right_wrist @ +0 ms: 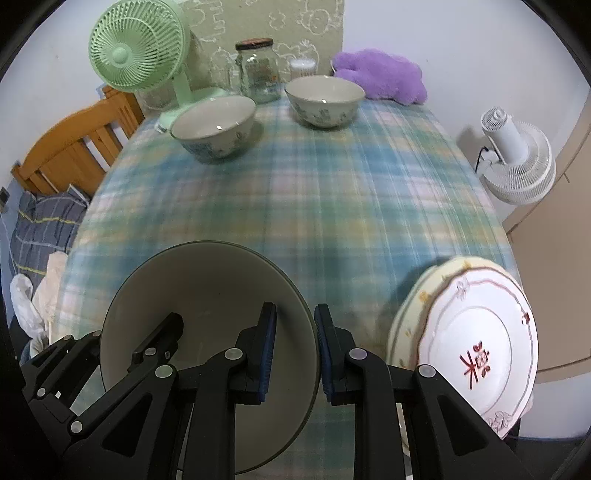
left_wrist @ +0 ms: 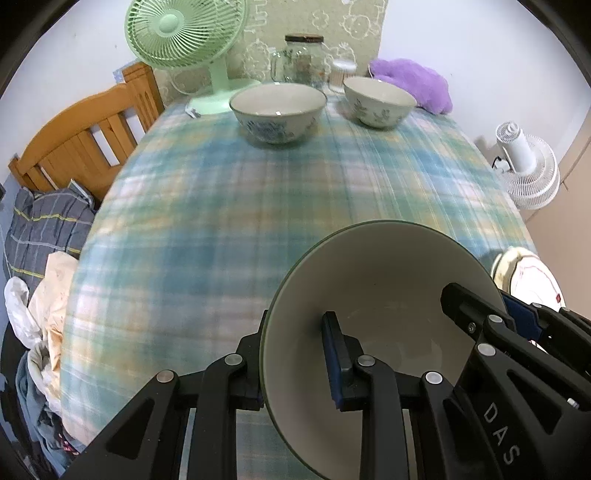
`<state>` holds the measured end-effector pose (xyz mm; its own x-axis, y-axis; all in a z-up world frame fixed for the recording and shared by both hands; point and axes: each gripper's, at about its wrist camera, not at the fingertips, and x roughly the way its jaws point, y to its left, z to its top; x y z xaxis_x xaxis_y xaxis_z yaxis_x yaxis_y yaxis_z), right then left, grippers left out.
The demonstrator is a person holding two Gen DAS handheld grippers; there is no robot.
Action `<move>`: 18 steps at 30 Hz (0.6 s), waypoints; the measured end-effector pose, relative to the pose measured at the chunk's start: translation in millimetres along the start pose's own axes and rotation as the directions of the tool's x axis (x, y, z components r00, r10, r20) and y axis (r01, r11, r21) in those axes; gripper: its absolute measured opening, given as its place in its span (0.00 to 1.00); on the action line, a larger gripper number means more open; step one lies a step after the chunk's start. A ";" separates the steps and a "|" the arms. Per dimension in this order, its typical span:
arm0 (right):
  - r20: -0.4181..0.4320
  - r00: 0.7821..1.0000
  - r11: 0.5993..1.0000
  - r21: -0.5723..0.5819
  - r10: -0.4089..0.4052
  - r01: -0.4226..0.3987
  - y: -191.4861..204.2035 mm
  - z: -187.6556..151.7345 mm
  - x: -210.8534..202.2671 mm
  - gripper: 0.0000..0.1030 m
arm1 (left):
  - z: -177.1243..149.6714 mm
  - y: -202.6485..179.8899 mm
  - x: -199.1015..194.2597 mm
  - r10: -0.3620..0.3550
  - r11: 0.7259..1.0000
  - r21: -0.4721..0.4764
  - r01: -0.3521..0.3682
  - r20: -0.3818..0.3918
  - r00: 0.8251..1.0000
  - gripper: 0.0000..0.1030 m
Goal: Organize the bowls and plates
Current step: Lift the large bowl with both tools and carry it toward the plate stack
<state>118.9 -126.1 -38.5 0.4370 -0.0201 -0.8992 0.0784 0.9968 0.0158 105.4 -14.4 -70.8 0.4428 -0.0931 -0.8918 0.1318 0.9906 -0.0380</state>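
Both grippers are shut on the rim of one plain grey-white bowl [left_wrist: 384,306] [right_wrist: 207,295], held near the table's front edge. My left gripper [left_wrist: 295,354] pinches its left rim, my right gripper [right_wrist: 295,350] its right rim. Two patterned bowls stand at the far end: one at the left [left_wrist: 277,110] [right_wrist: 214,125], one at the right [left_wrist: 378,101] [right_wrist: 324,98]. A stack of plates [right_wrist: 476,339] [left_wrist: 524,273], the top one white with red characters, lies at the front right edge.
The table has a plaid cloth [left_wrist: 258,206]. At the back stand a green fan [left_wrist: 184,33], a glass jar [left_wrist: 304,59] and a purple plush [left_wrist: 417,83]. A wooden bed frame [left_wrist: 81,133] is left, a white fan [left_wrist: 524,166] right.
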 end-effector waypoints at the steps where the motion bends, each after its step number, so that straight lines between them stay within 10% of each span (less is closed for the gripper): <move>1: -0.004 1.000 1.000 0.001 0.000 0.000 -2.8 -2.0 0.7 0.24 | -2.4 -1.9 1.7 0.001 1.000 -0.002 -0.001 -0.005 1.000 0.22; 18: -0.034 0.999 0.999 -0.043 0.019 -0.021 -9.8 -14.6 28.5 0.24 | -13.7 -3.3 23.1 0.001 1.000 -0.029 -0.002 -0.028 1.000 0.23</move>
<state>117.5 -135.3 -70.6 0.4080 0.0019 -0.9130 0.0311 0.9994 0.0160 103.0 -18.4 -97.4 0.4178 -0.0890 -0.9042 0.1050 0.9933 -0.0493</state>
